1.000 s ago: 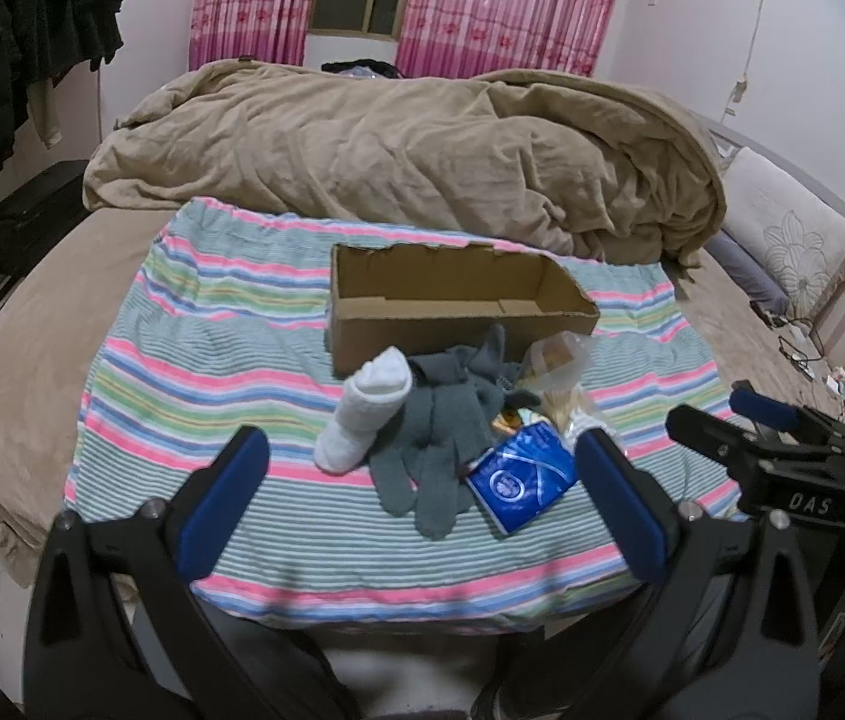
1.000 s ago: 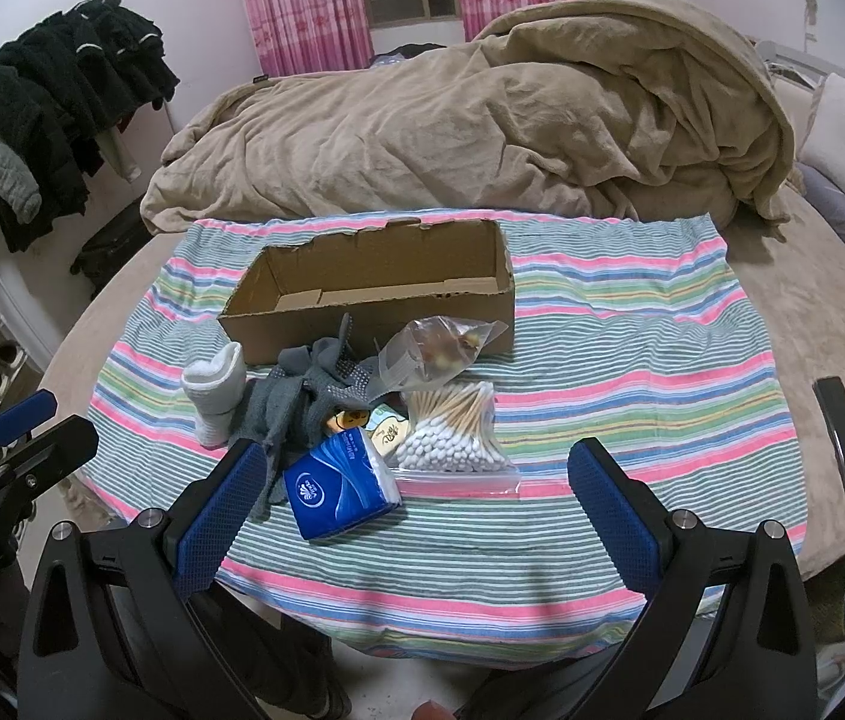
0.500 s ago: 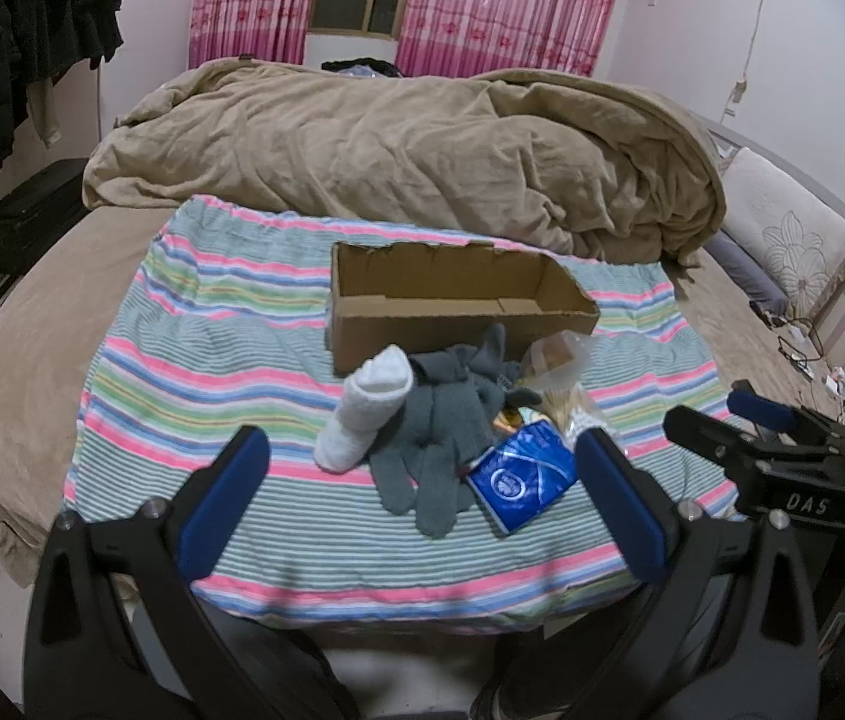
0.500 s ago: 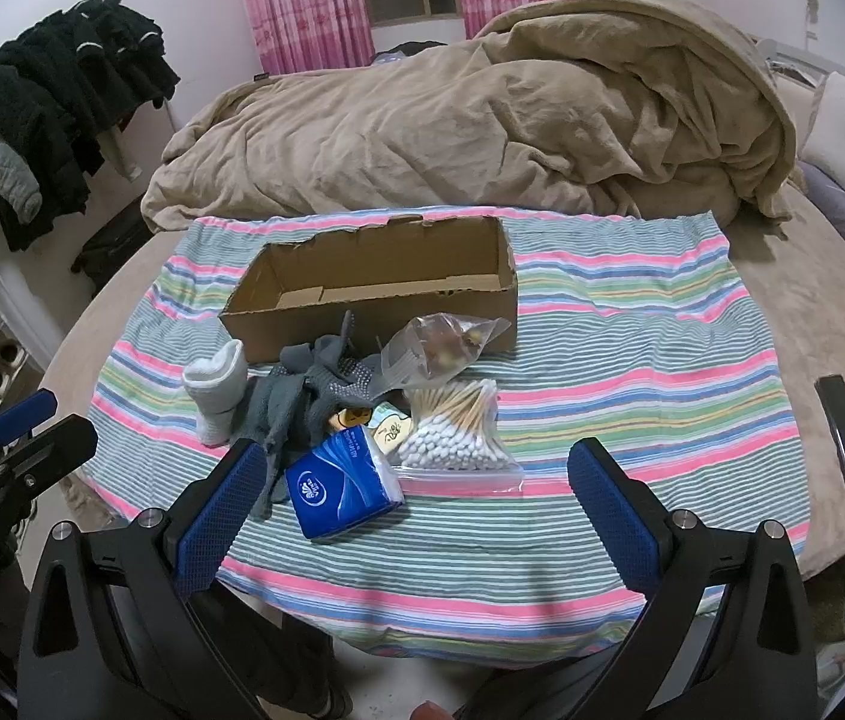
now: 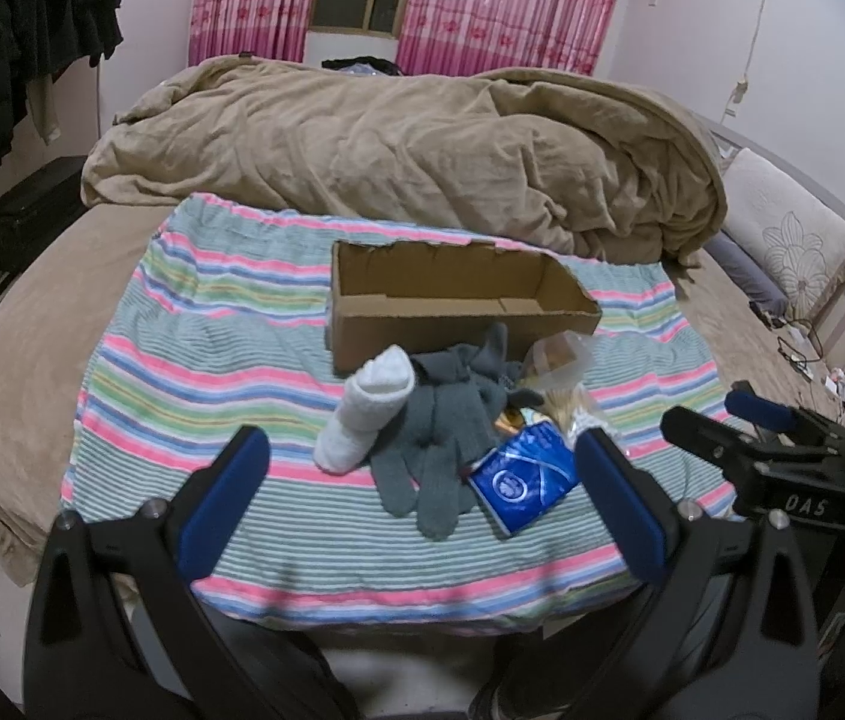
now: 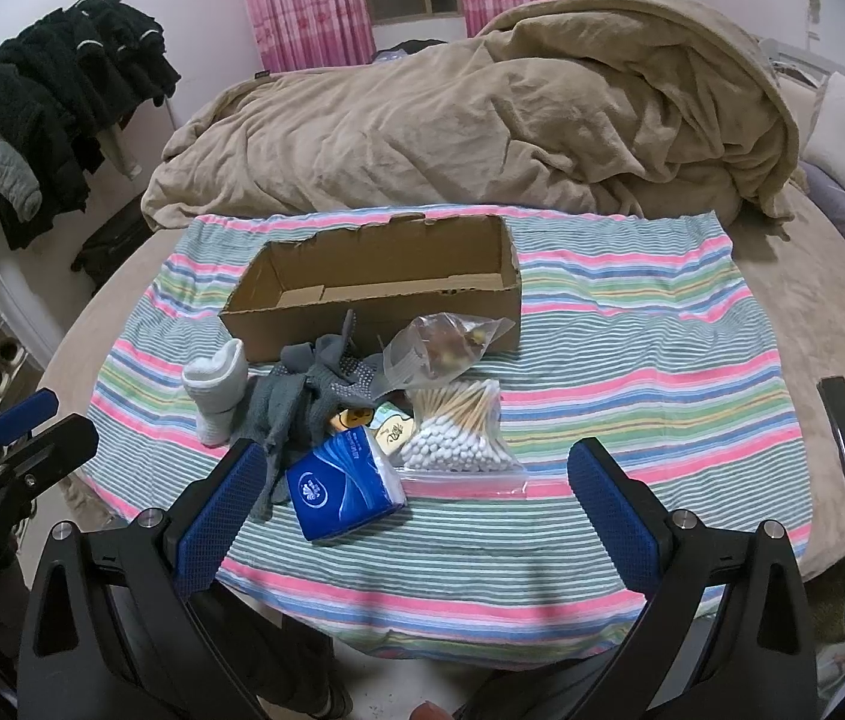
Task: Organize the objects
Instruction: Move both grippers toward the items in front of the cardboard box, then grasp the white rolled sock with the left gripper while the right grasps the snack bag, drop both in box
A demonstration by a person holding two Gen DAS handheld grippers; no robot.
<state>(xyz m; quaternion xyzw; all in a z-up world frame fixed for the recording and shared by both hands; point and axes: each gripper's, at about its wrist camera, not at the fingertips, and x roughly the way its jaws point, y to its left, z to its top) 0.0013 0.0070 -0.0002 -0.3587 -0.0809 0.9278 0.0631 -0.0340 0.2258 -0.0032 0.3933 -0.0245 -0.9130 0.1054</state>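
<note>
Both grippers — left [image 5: 419,501], right [image 6: 410,507] — hang wide open, empty; start with the tissue pack [image 6: 343,491] at 11 o'clock, then carry it to the box [image 6: 383,300].

Striped cloth [image 6: 632,372], blue tissue pack [image 6: 341,489]

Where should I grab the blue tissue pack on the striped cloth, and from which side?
Take the blue tissue pack across its short width, coming straight down from above with the right gripper, which already hovers open just in front of it. It lies flat, and its near and right edges are free; its left edge sits against the gray gloves, so avoid that side.
</note>
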